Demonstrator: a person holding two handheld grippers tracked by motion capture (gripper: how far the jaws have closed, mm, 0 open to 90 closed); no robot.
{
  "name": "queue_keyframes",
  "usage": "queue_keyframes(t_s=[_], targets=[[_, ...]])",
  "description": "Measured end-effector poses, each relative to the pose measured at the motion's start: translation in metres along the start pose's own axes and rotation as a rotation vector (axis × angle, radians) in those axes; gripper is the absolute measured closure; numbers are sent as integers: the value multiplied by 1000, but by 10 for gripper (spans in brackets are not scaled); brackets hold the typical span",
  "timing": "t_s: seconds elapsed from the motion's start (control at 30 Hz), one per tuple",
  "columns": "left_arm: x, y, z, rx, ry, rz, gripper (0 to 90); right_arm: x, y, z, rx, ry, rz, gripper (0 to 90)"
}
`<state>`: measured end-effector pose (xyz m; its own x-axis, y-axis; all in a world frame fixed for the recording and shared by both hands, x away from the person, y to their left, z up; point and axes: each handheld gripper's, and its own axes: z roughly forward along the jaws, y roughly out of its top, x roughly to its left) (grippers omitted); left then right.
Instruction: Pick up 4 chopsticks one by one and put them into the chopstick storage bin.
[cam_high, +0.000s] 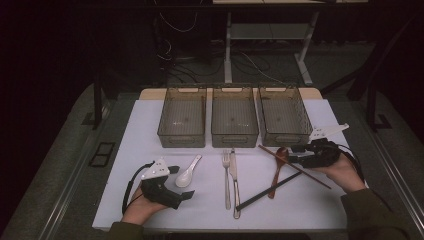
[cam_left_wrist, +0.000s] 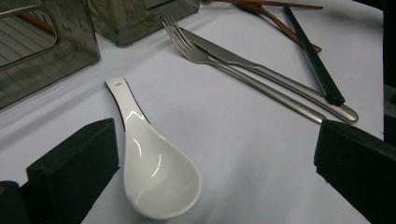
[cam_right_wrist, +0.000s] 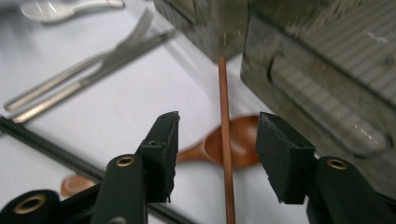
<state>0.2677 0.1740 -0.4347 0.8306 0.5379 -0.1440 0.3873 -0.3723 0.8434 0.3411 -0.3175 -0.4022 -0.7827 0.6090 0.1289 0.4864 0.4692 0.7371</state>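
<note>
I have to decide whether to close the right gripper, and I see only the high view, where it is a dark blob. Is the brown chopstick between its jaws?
Observer: Yes. In the right gripper view the brown chopstick runs up the middle of the right gripper, and both pads stand clear of it.
Operator: Is anything under it there?
Observer: The wooden spoon. Its bowl lies beneath the chopstick, right in the gap between the jaws.
Operator: And the left gripper?
Observer: In its own view the left gripper stands wide open, with the bowl of the white spoon lying between the jaws.
</note>
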Motion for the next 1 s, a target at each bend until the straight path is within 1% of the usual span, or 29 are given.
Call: queue_keyframes(t_s=[0.13,0.23,0.4,0.57,0.8,1.0], targets=[[0,0,0,4,-1,-1,0,-2,-9,1,37,-8,2,551],[0,0,0,6,-1,0,0,-5,-14,4,66,-12,-2,575],[1,-1,1,7,-1,0,0,-7,-16,11,121,-15,-5,617],[1,-1,1,9,-1,-1,0,-6,-18,18,169,-35,-26,654],[1,-1,1,11,-1,-1,0,-6,-20,23,211,-51,-42,686],[1,-1,1,11,-1,-1,0,-7,-21,24,228,-54,-56,719]])
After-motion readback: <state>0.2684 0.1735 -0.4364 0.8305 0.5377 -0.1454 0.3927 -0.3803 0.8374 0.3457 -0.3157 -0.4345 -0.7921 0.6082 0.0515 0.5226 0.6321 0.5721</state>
